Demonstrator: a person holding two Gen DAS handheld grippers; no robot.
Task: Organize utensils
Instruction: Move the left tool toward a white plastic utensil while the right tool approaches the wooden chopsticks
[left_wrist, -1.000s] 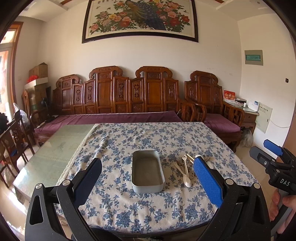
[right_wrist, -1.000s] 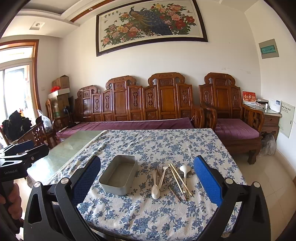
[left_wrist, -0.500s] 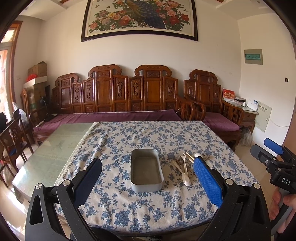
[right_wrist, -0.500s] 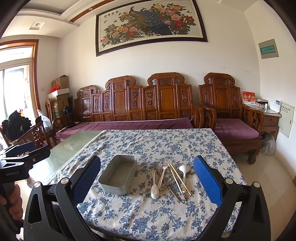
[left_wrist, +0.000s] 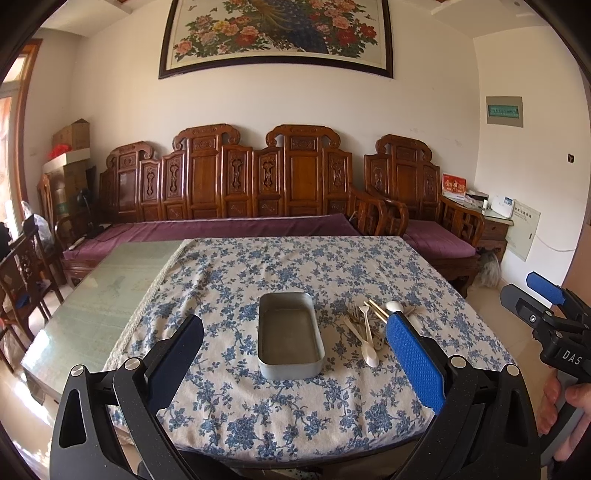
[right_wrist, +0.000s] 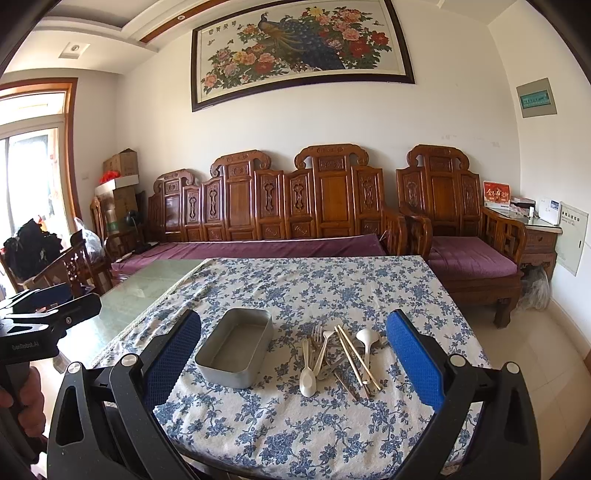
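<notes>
While nothing has yet been lifted, I record the left wrist view first: my left gripper (left_wrist: 293, 363) is spread wide and holds nothing, poised short of the near edge of the blue-flowered tablecloth (left_wrist: 295, 266). The empty rectangular grey metal tin (left_wrist: 290, 334) lies lengthwise toward the near edge, presumably set there to receive the cutlery. The loose heap of white spoons, forks and pale chopsticks (left_wrist: 369, 326) lies just right of it, apart from its wall.

In the right wrist view, my right gripper (right_wrist: 293, 363) is likewise spread and unloaded, with the heap (right_wrist: 338, 356) almost straight ahead; I judge this hand better placed for the first pick. The tin (right_wrist: 236, 349) sits left of the heap.
</notes>
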